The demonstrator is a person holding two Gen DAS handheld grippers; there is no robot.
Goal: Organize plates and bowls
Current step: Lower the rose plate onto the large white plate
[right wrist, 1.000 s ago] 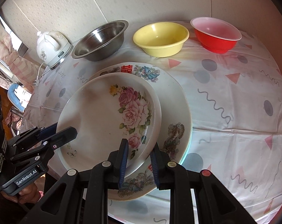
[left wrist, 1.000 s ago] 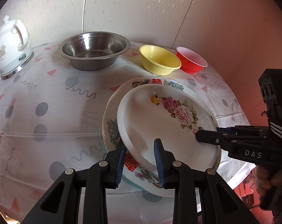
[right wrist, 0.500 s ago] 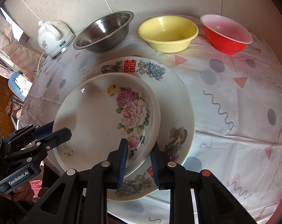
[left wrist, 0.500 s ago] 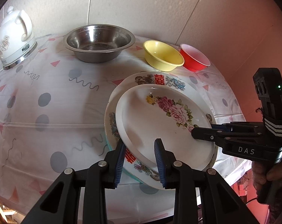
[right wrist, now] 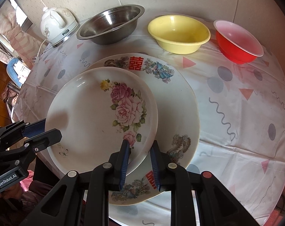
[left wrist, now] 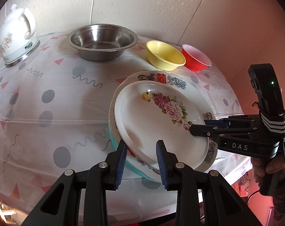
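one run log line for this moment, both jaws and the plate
left gripper: shut on rose plate | right gripper: shut on rose plate | below: wedding plate

There were two plates, three bowls, one kettle and two grippers.
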